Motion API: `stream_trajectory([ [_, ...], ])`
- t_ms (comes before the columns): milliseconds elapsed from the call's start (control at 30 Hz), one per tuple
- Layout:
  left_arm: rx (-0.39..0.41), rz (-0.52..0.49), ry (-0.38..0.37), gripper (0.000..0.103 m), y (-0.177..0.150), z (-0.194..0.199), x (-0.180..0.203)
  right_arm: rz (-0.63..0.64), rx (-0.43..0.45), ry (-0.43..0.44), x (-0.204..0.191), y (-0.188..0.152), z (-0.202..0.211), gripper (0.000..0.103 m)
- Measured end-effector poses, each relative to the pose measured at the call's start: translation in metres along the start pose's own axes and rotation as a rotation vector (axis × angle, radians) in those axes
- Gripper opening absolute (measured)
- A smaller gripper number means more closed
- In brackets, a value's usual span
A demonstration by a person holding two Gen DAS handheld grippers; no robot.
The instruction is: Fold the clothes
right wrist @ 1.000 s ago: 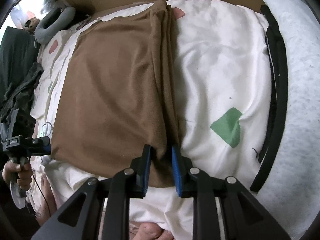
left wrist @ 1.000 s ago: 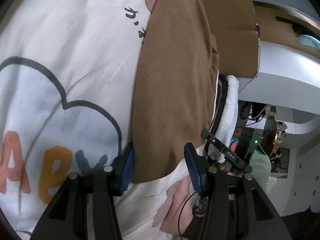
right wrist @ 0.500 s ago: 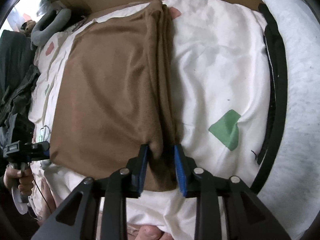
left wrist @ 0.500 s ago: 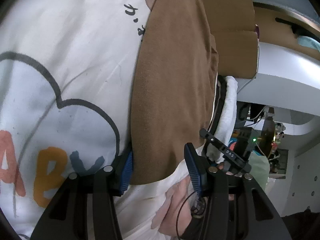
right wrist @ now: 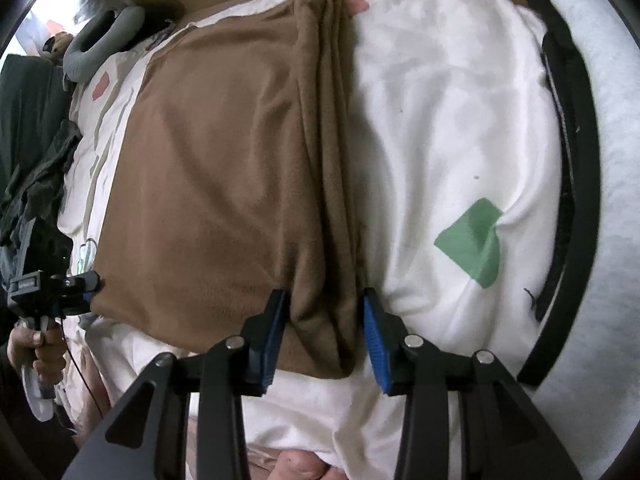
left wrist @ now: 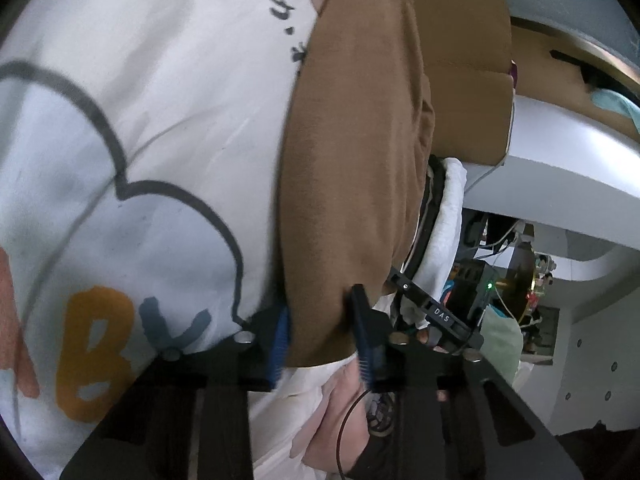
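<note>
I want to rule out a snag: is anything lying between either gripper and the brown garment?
Nothing visible is. The brown garment lies directly between the closing jaws of the left gripper at one corner, and its folded edge sits between the opening jaws of the right gripper.

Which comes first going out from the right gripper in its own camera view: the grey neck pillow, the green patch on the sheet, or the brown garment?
From the right gripper, whose jaws are opening:
1. Brown garment: its folded edge lies between the fingers.
2. Green patch: on the white sheet, to the right.
3. Grey neck pillow: far upper left, past the garment.
</note>
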State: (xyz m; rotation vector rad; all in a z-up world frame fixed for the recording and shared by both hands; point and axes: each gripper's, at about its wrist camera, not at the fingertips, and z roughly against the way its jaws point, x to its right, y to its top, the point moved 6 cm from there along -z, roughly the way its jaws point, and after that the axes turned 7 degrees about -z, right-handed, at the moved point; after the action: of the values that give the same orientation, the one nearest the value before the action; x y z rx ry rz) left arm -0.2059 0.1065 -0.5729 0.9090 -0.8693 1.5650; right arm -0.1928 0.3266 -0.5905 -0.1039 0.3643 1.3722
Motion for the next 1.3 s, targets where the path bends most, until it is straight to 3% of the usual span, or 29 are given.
stream_trajectory([
  [33,0.000,-0.005,0.005,0.015,0.000,0.002,0.000,-0.014,-0.006,0.010,0.001,0.001,0.000,0.035],
  [133,-0.003,-0.026,0.019,0.011,0.000,0.005,0.005,-0.031,-0.010,0.023,-0.001,0.004,0.003,0.020],
  [200,-0.006,-0.038,0.023,0.010,0.002,0.007,0.012,-0.037,-0.007,0.038,-0.004,0.005,0.008,0.016],
  [533,-0.019,-0.056,0.036,0.007,0.009,0.027,0.045,-0.071,0.012,0.108,-0.017,0.011,0.037,0.014],
  [667,-0.015,-0.061,0.044,0.006,0.013,0.037,0.050,-0.087,0.000,0.143,0.004,-0.015,0.064,0.013],
  [767,-0.019,-0.064,0.062,0.006,0.017,0.046,0.052,-0.078,-0.020,0.165,-0.004,-0.020,0.069,0.013],
  [1300,-0.025,-0.026,0.104,0.006,0.005,0.076,0.023,-0.035,-0.177,0.252,-0.028,-0.071,0.060,0.013],
])
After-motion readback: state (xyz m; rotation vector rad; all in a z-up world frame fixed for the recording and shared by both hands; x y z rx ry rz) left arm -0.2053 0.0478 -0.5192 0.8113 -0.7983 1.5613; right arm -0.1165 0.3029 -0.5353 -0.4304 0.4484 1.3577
